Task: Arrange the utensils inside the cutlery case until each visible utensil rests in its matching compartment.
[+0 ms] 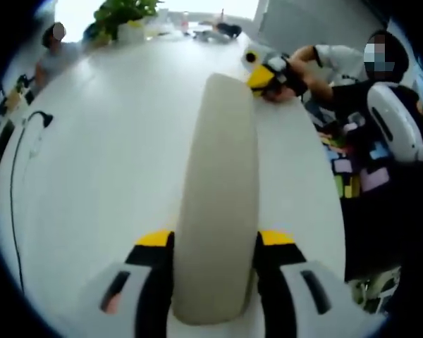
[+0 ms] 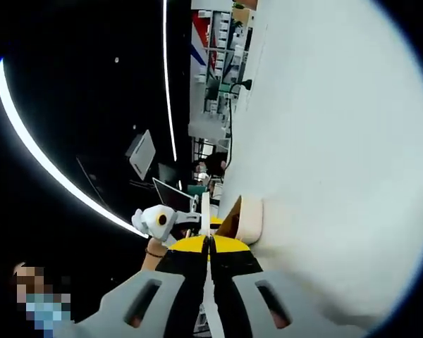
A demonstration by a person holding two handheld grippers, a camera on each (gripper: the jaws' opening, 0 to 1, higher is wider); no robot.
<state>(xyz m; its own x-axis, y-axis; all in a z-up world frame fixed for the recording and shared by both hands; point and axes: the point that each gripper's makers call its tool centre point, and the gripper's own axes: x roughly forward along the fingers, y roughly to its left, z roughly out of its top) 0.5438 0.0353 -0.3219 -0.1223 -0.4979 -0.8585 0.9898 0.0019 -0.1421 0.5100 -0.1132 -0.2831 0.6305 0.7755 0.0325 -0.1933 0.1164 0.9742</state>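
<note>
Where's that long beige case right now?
In the left gripper view, the beige case sits clamped in the left gripper, stretching over the white table.

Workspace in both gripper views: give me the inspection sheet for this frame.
Surface: white table, mostly bare.
Job's things: beige cutlery case, closed, clamped lengthwise; its open end beside the right gripper.
Clutter: potted plant at far edge.
Grippers: left gripper shut on case; right gripper shut on a thin white utensil.
Cables: black cable along the table's left side.
Surroundings: seated people, shelves.
</note>
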